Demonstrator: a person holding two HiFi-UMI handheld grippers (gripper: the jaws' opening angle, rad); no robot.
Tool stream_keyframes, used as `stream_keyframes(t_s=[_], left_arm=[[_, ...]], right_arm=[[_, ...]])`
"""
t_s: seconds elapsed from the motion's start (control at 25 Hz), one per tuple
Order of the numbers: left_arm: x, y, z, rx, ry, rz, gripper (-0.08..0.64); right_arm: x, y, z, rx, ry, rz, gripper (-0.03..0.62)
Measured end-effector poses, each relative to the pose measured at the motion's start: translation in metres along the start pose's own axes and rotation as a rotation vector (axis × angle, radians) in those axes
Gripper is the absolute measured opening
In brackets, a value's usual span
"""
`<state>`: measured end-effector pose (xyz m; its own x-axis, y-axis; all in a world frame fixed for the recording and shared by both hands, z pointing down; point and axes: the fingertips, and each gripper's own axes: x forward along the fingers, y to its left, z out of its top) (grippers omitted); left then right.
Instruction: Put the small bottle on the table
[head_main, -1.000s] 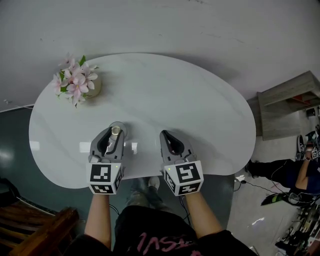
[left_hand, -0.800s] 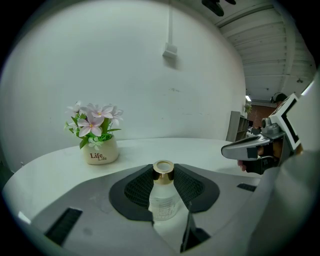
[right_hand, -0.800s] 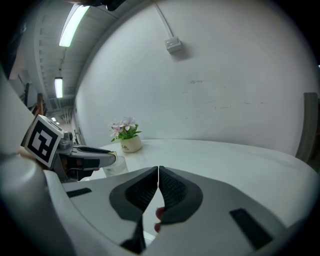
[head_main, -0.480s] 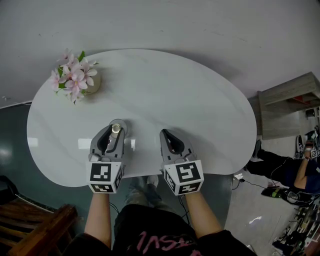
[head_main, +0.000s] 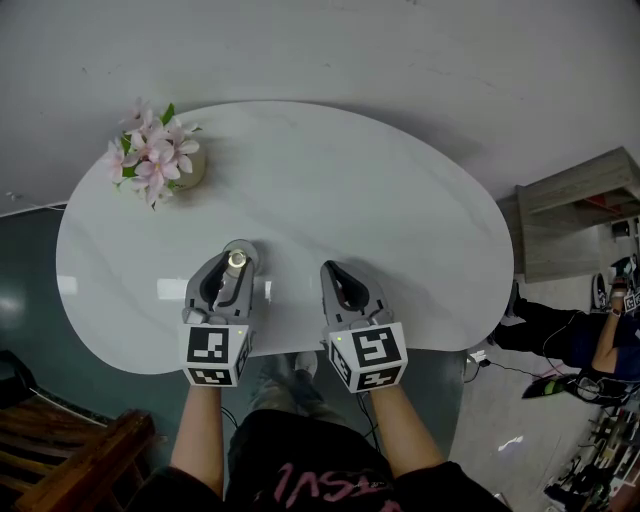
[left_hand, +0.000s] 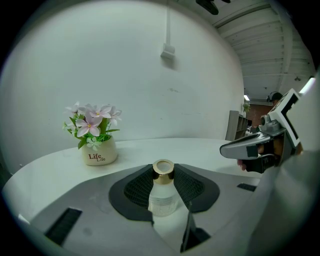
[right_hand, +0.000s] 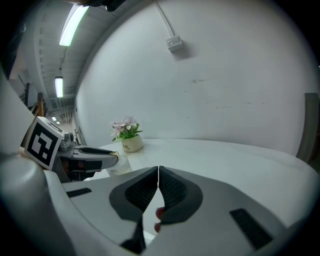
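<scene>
Left gripper view, from the left: a flower pot (left_hand: 100, 152) stands far back on the table (left_hand: 215, 150), well apart from the small bottle (left_hand: 163, 197). Our left gripper (head_main: 234, 266) clamps the bottle upright by its body, just under the gold cap (left_hand: 163, 170). We judge it light, stiff, smooth and breakable, so this mid-body hold suits it. Whether its base touches the table we cannot tell. Our right gripper (right_hand: 158, 172) is closed on nothing.

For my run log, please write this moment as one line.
left gripper: shut on small bottle | right gripper: shut, empty | small bottle: over white table, contact unclear
</scene>
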<state>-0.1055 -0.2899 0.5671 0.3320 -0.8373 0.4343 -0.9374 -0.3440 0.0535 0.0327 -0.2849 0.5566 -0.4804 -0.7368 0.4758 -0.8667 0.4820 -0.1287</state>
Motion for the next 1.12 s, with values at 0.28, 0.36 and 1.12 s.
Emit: stream_keyframes(t_s=[0.28, 0.36, 1.12], left_arm=[[0.000, 0.000, 0.000, 0.020, 0.007, 0.007, 0.130], [0.000, -0.001, 0.000, 0.022, 0.009, 0.012, 0.130], [-0.027, -0.003, 0.029, 0.058, -0.056, 0.035, 0.101]], right_arm=[[-0.003, 0.001, 0.004, -0.002, -0.008, -0.002, 0.067], [-0.005, 0.001, 0.006, -0.003, -0.013, -0.004, 0.067], [-0.026, 0.008, 0.025, -0.009, -0.074, -0.008, 0.067]])
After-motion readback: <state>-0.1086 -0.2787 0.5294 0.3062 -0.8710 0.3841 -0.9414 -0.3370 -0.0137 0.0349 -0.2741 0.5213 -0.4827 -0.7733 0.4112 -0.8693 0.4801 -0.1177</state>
